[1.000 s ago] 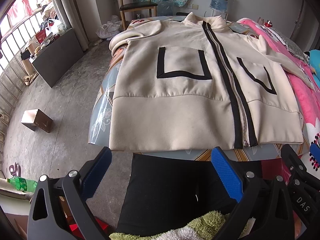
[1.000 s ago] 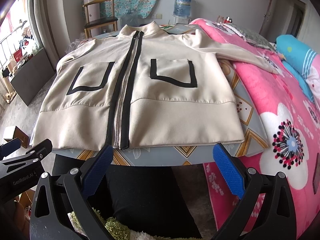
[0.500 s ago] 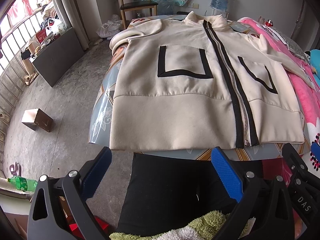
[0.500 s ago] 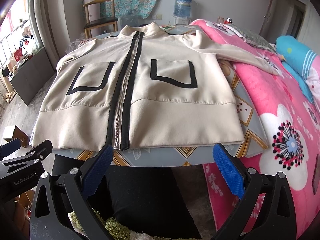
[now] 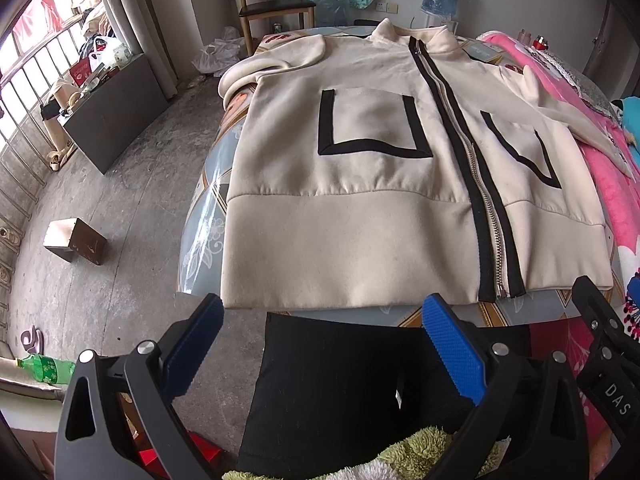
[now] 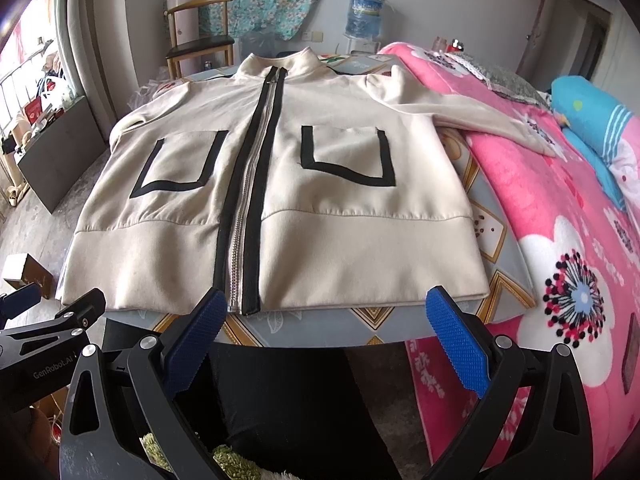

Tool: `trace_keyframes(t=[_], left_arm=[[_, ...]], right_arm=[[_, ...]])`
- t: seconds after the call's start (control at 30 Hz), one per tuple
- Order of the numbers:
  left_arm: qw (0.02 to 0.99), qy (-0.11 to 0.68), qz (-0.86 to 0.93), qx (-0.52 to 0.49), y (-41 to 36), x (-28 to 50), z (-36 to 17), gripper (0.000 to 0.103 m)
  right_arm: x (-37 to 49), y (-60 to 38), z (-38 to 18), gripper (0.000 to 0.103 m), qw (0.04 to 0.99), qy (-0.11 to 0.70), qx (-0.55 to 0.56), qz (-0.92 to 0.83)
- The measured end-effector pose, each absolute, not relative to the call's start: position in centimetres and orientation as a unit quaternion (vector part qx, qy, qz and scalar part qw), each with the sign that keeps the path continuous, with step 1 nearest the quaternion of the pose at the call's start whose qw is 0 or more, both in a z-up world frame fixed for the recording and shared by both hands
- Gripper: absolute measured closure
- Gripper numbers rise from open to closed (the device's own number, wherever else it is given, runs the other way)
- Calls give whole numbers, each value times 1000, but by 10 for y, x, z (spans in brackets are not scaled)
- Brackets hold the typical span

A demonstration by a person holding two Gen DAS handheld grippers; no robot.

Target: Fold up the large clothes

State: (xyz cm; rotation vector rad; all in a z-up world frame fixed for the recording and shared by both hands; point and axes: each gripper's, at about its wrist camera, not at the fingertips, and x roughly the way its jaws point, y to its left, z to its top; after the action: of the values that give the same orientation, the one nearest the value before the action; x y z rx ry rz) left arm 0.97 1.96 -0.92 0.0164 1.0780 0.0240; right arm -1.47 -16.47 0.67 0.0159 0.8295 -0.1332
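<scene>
Jacket: as it lies front-up on the table, the cream jacket (image 6: pixel 276 184) is spread flat, collar at 12 o'clock and hem at 6 o'clock along the near table edge.
Zip: a black-edged zipper (image 6: pixel 248 200) runs closed from collar to hem, a little toward 9 o'clock of the middle in the right wrist view.
Pockets: two patch pockets outlined in black, one (image 6: pixel 180 164) at 9 o'clock of the zip, one (image 6: pixel 346 156) at 3 o'clock of it.
Sleeves: one sleeve (image 6: pixel 472 120) reaches out toward 2 o'clock onto the pink flowered blanket (image 6: pixel 560 240); the other (image 5: pixel 256 68) is bunched at the shoulder near 11 o'clock in the left wrist view.
Table: the patterned table (image 6: pixel 496 240) shows bare at the hem and along the 3 o'clock side of the jacket.
Left gripper: the left gripper (image 5: pixel 324 344) hangs just short of the hem, blue pads spread wide, holding nothing, apart from the cloth.
Right gripper: the right gripper (image 6: pixel 322 332) sits likewise at 6 o'clock of the hem, spread wide and empty, its left pad showing in front of the zip's lower end.
Person: black-clad legs (image 5: pixel 340 380) show below both grippers.
Room: a wooden chair (image 6: pixel 200 40) and a water bottle (image 6: pixel 364 14) stand at 12 o'clock beyond the collar.
</scene>
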Motion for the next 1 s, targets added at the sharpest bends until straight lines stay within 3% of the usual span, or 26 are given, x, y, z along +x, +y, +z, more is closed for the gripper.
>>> trace_keyframes(t=[0.53, 1.0], left_arm=[[867, 498, 13, 13, 24, 52, 3, 5], [891, 442, -84, -53, 33, 94, 20, 5]], right_arm=[[26, -158, 17, 6, 916, 396, 8, -64], [69, -149, 21, 6, 923, 379, -20, -65]])
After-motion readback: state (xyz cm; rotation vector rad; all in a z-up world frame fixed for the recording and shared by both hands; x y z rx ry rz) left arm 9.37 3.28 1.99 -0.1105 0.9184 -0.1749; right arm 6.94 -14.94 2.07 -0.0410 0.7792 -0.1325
